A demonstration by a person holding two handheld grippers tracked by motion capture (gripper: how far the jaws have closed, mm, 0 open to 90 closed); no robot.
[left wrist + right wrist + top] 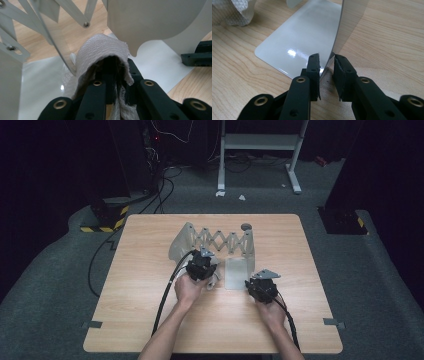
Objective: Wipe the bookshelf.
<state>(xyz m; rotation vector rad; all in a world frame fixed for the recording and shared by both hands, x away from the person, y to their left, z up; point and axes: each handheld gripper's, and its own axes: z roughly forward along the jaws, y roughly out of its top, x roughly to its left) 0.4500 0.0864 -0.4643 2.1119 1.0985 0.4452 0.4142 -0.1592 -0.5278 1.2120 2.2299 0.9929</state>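
Two claws work at our table. Our left claw pinches a white cloth draped over its tips, just before the folding metal rack. Our right claw straddles the rack's upright end plate, pads apparently not pressing.

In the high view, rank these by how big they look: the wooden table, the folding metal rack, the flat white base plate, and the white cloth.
1. Wooden table, by far the largest.
2. Folding metal rack, spanning the table's middle.
3. Flat white base plate.
4. White cloth, smallest as seen, though the left gripper hides most of it, so its full size is unsure.
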